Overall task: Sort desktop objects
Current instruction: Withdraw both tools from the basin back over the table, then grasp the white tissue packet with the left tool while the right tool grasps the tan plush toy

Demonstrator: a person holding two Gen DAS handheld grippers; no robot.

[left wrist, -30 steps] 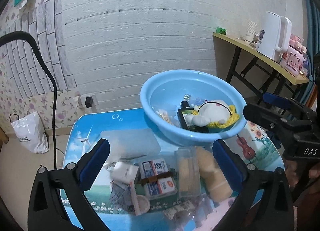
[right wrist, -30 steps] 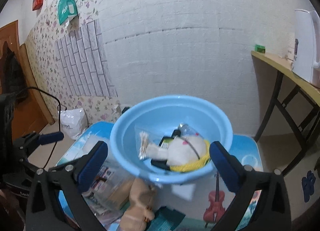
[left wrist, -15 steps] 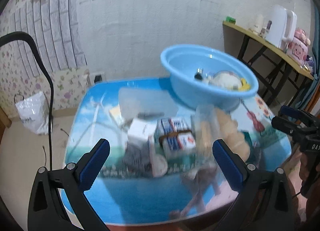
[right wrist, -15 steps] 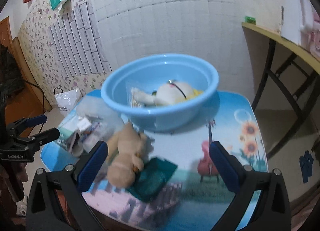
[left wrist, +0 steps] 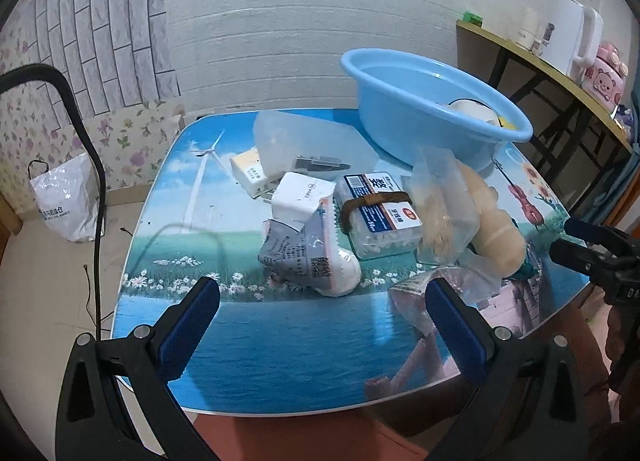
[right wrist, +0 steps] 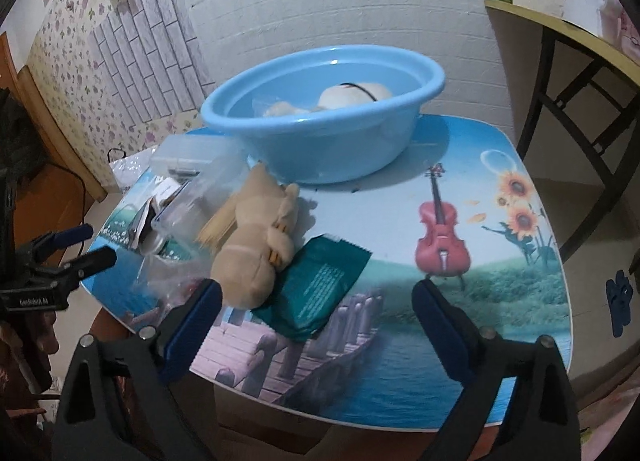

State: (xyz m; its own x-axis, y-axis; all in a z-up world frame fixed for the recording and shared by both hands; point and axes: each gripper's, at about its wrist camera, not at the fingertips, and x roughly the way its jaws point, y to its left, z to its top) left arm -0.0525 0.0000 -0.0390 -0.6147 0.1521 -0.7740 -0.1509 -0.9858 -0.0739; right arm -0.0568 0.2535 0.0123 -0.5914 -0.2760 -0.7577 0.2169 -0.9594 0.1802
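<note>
Since the earlier frames: both grippers had drawn back from over the basin to the near edge of the tabletop, so the basin sat farther off and the pile lay in front of them
Tabletop [right wrist: 460,361]: printed with a violin, sunflowers and sea; its right half was bare, its left half carried the pile
Blue basin [right wrist: 320,141]: stood at the far edge, already holding a white plush toy [right wrist: 352,95] and a small clear packet; it was the likely place for what remained
Beige plush toy [right wrist: 256,245]: lay near the middle of the front edge, half on the green packet; soft and light by its look, it would squash under the pads, so a grip across the body should serve best
Green packet [right wrist: 320,281]: flat, crinkly foil, probably slippery; its free edge toward the violin looked the easiest hold
Clear lidded box [left wrist: 312,149]: stiff plastic, toward the far left corner, beside the basin
Cotton-swab box [left wrist: 380,217]: rigid, bound with a brown band, in the middle of the pile; the short sides would suit
Clear bag [left wrist: 444,217]: limp film leaning on the beige toy; pinch a loose corner
White charger [left wrist: 300,195]: small, hard, smooth
Left gripper [left wrist: 320,329]: fingers spread wide, holding nothing, at the front left edge
Right gripper [right wrist: 316,325]: fingers likewise apart and empty, just short of the green packet
</note>
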